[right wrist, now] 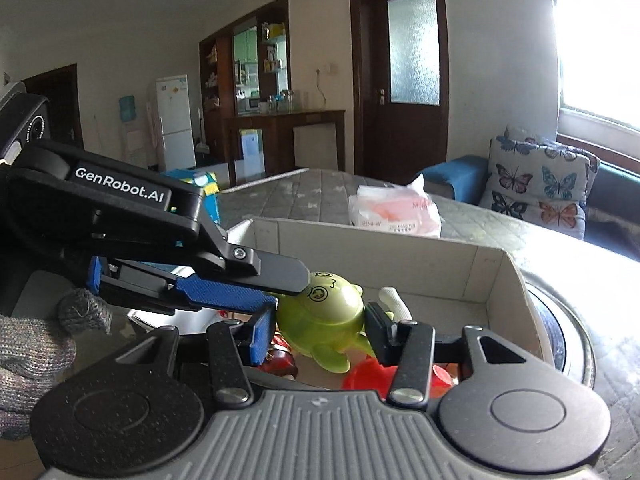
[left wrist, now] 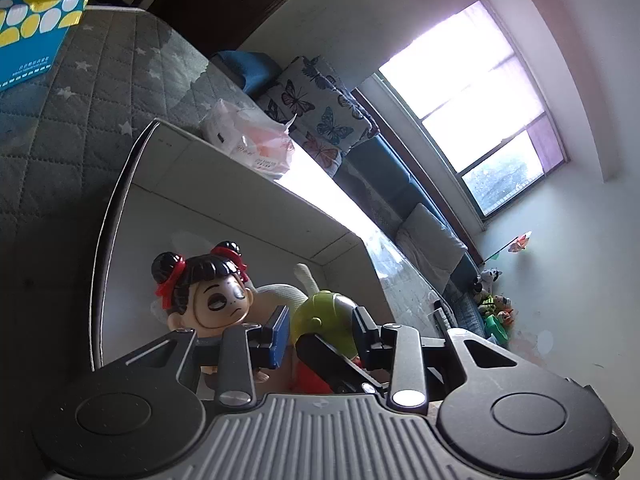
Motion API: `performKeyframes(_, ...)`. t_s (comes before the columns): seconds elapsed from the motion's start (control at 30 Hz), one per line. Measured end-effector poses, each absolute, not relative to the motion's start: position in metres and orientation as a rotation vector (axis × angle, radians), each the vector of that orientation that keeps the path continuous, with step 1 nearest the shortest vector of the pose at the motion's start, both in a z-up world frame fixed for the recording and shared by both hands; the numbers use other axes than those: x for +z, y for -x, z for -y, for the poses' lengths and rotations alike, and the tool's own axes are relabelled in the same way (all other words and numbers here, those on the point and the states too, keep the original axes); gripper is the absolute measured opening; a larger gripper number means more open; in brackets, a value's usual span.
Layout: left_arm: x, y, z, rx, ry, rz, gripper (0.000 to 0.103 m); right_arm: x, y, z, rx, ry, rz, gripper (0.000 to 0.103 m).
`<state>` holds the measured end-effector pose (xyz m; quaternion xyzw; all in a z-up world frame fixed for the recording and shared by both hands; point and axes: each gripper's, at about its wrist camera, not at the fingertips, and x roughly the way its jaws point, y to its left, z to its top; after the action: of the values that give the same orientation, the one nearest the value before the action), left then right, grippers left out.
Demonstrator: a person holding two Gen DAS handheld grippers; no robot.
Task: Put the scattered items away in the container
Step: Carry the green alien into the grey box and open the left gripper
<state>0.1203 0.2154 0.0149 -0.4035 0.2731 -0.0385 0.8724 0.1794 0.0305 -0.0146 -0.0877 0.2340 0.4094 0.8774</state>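
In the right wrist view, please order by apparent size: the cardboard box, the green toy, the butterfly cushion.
Largest to smallest, as they look:
1. cardboard box
2. butterfly cushion
3. green toy
The cushion and the toy look close in size; the toy is much nearer the camera, so this order is unsure.

Blue tissue box with yellow and white dots [left wrist: 30, 26], upper left of left wrist view: cut off by picture edge.

Doll with black hair buns and red ribbons [left wrist: 208, 294], lower middle: body hidden behind gripper frame.

Small toys by wall [left wrist: 494, 306], right side: too tiny to tell apart.

Red plastic thing [right wrist: 370, 380], lower middle of right wrist view: mostly hidden behind shiny green toy figure [right wrist: 328, 320] and gripper bar; shape not clear.

Grey knit glove [right wrist: 32, 352], lower left: cut off by edge.

Window [right wrist: 596, 36], upper right: washed out white.
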Motion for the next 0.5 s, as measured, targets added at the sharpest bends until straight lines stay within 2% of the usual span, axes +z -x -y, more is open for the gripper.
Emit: performKeyframes(0.5,0.012,-0.108,-0.214,-0.032,0.813,-0.577,0.036,-0.028,-0.172,-0.044,0.861,0.262,-0.494,0.05)
